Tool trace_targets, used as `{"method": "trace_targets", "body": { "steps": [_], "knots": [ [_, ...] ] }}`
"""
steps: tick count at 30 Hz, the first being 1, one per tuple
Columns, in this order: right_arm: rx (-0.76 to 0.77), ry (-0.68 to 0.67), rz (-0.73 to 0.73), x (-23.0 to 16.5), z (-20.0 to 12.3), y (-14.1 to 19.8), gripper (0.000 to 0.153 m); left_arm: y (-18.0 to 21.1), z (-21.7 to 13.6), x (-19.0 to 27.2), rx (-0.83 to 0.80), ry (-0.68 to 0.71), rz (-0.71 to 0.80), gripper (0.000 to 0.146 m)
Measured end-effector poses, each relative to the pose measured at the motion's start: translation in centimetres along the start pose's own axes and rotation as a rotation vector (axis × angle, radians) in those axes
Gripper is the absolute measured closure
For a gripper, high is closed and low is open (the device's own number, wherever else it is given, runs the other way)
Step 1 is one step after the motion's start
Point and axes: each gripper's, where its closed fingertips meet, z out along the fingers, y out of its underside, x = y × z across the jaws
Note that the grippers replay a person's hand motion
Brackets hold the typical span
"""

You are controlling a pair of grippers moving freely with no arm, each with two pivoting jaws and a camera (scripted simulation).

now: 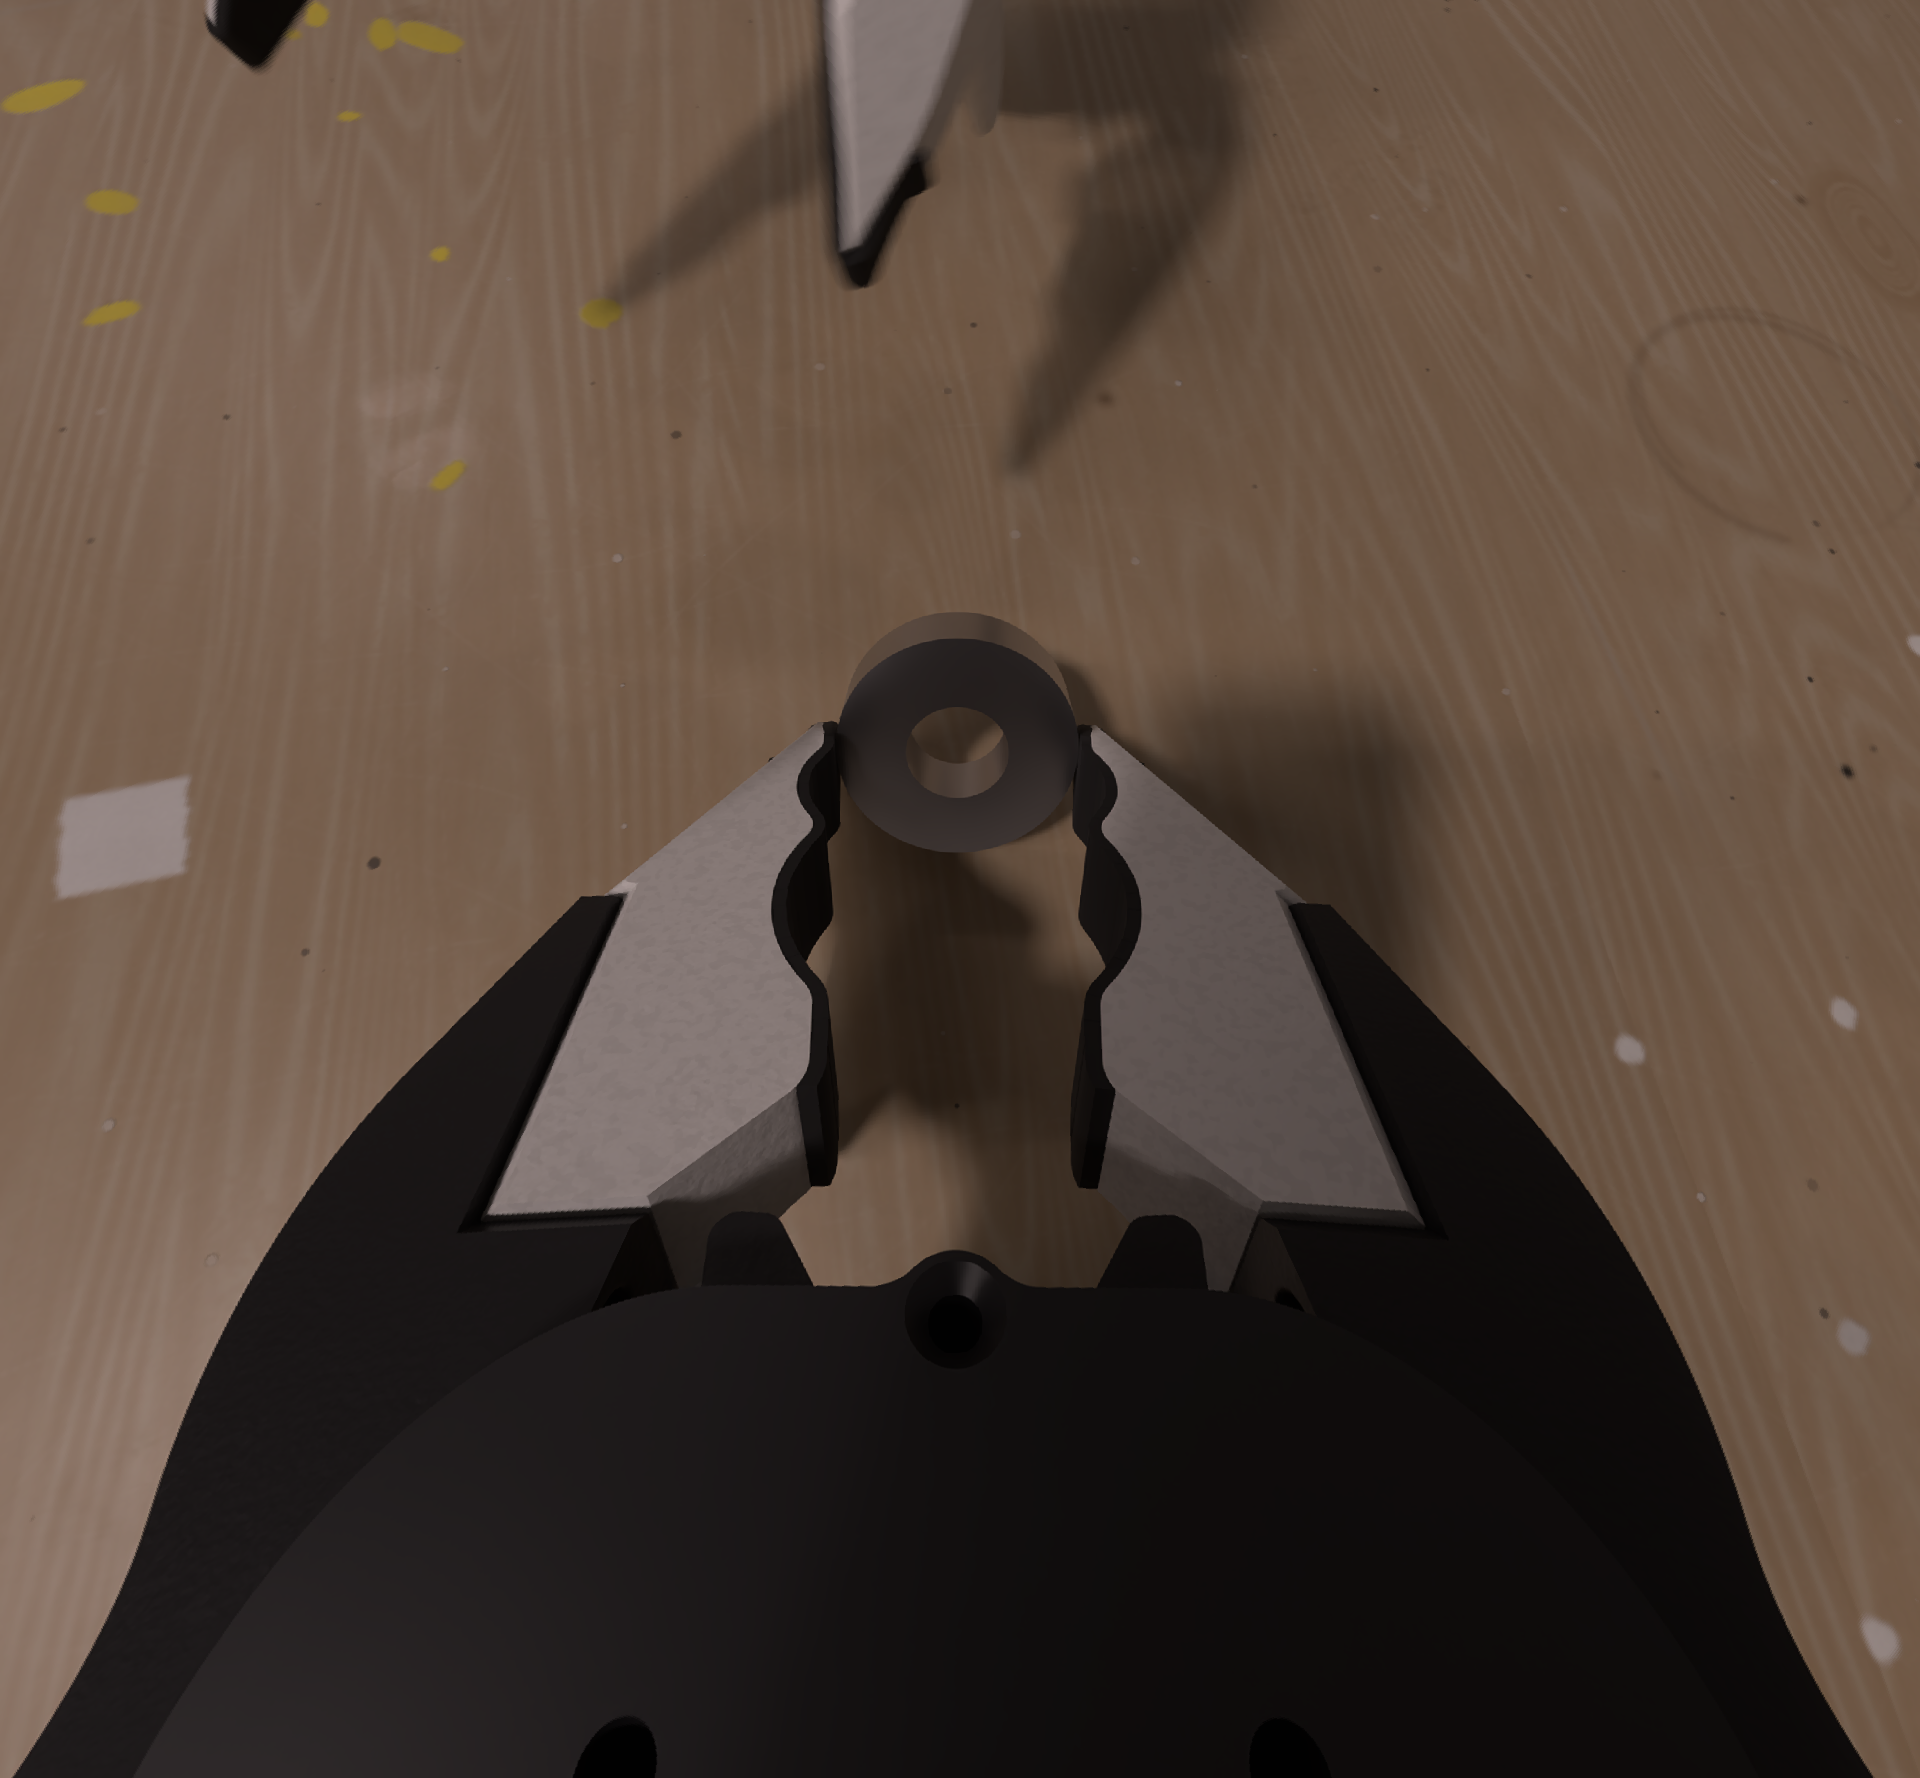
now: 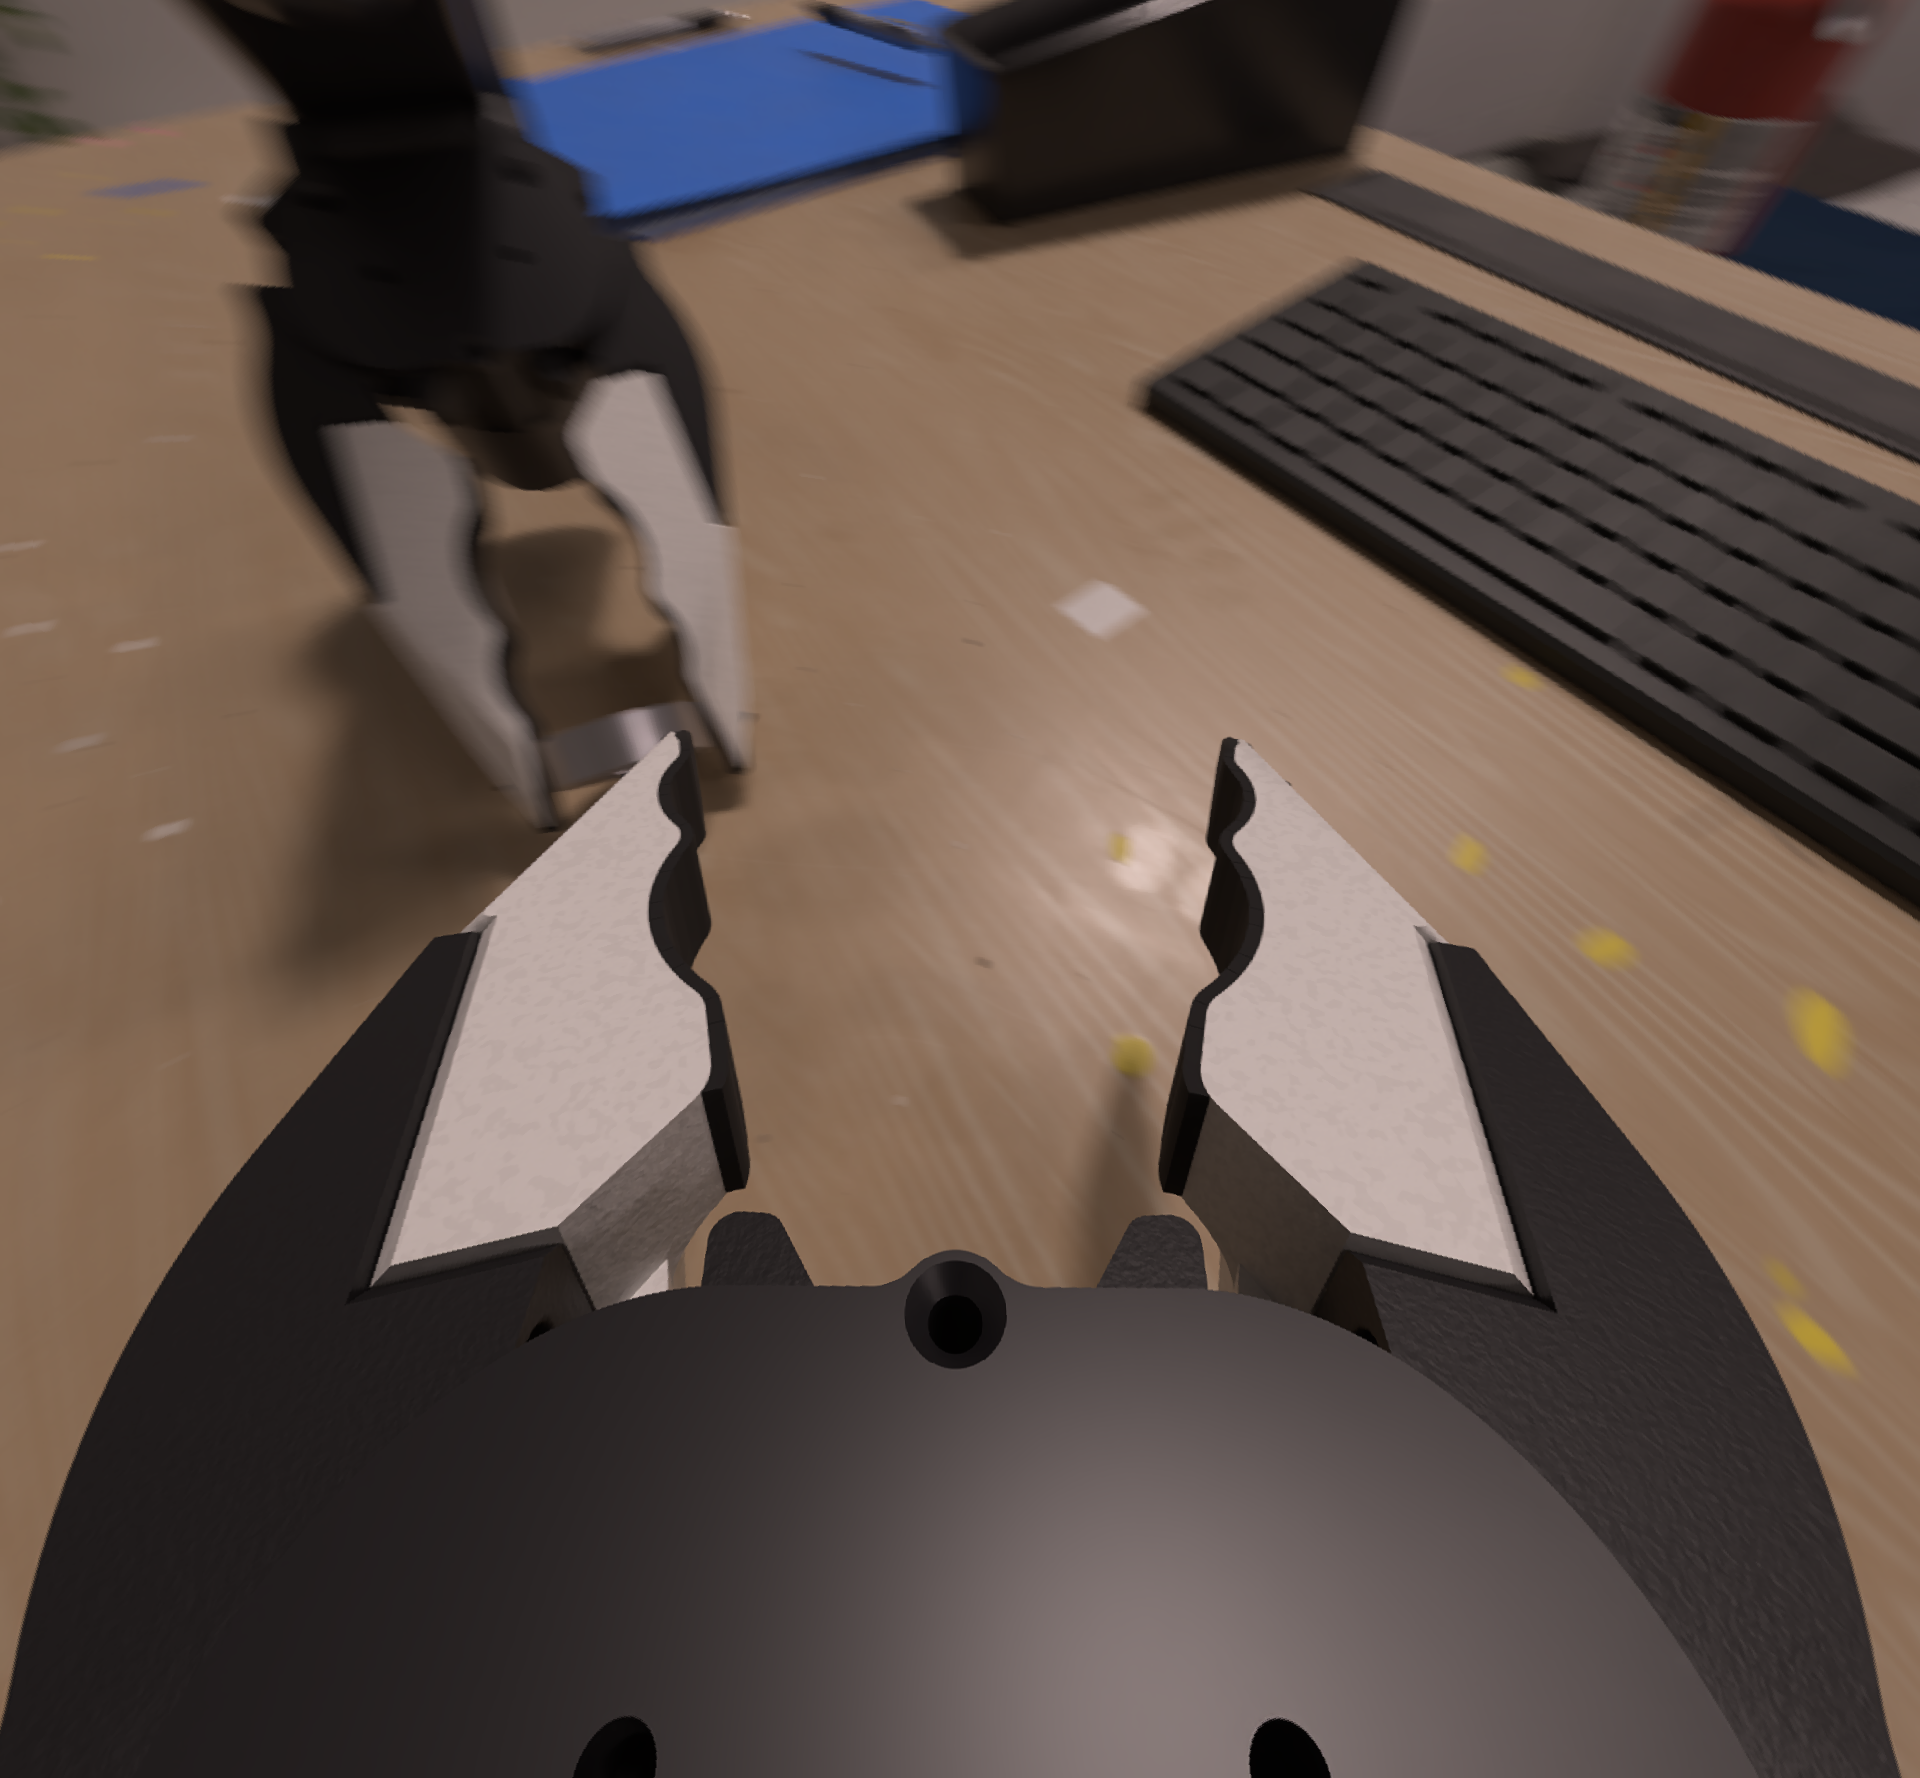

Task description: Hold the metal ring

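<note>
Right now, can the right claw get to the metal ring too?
Probably not easily. The left claw already pinches the metal ring by its sides at the fingertips, and its fingers stand on both sides of it. The right claw is open and close, but only the ring's edge shows.

Dim, soft shadows on the left view — heavy motion blur right.
</note>
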Motion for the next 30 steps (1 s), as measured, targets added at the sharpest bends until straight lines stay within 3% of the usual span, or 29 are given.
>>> {"method": "trace_targets", "body": {
  "steps": [2, 5, 9, 11, 14, 18, 22, 30],
  "knots": [
    [-0.051, 0.184, 0.029, 2.7, -0.1, 1.2, 0.046, 0.1, -0.1, -0.3, 0.002, -0.016, -0.007, 0.101],
    [-0.225, 0.344, 0.083, 5.9, -0.3, 4.2, 0.036, 0.2, -0.3, -0.6, 0.002, -0.034, -0.014, 0.101],
    [-0.321, 0.400, 0.077, 7.5, 0.7, 5.4, 0.013, 0.4, -0.1, -0.7, -0.018, -0.048, -0.014, 0.101],
    [-0.413, 0.431, 0.047, 7.6, 1.1, 6.0, 0.010, 0.6, 0.0, -0.8, -0.035, -0.055, -0.006, 0.101],
    [-0.379, 0.543, 0.103, 7.9, 2.1, 5.4, 0.010, 0.7, 0.0, -0.8, -0.052, -0.060, 0.001, 0.101],
    [-0.398, 0.461, 0.200, 7.5, 3.0, 5.9, 0.023, 0.7, 0.0, -0.8, -0.054, -0.070, -0.004, 0.101],
    [-0.430, 0.479, 0.295, 8.1, 3.0, 6.5, 0.011, 0.8, -0.1, -1.0, -0.063, -0.084, -0.001, 0.101],
    [-0.424, 0.483, 0.297, 8.1, 3.0, 6.5, 0.012, 0.8, 0.0, -1.0, -0.067, -0.087, 0.002, 0.101]
  ]
}}
